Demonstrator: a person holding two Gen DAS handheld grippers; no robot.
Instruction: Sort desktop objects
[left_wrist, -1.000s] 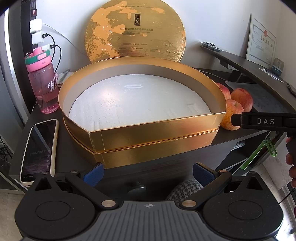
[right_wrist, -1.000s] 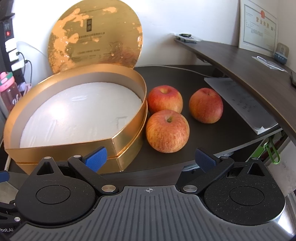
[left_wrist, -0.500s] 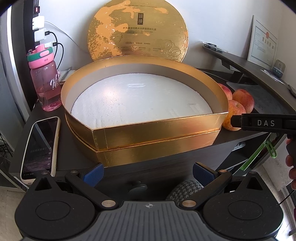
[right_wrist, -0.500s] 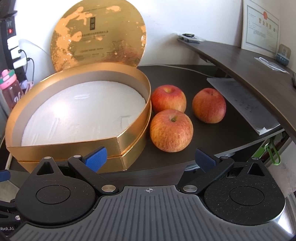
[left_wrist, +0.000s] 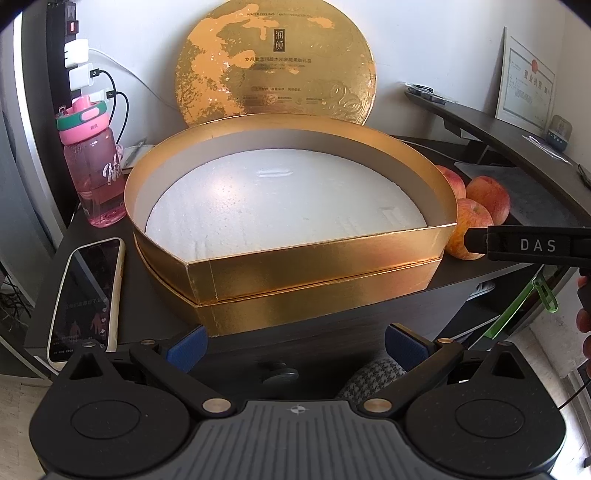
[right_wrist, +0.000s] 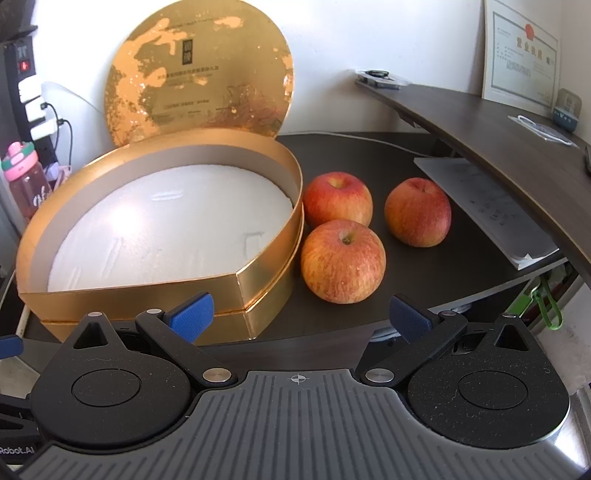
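Nothing sorted yet: gold box (right_wrist: 155, 221) empty, all three apples (right_wrist: 343, 262) on the surface (right_wrist: 406, 280) right beside it, left tool (left_wrist: 293, 341) and right tool (right_wrist: 301, 314) both spread, holding nothing.

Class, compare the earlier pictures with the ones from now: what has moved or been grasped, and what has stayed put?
Only the viewpoints drifted a little: in both views the scene has slid slightly rightward. Nothing was grasped or released. The left gripper and right gripper stay open and empty. The gold box, three apples, phone and pink bottle lie as before.
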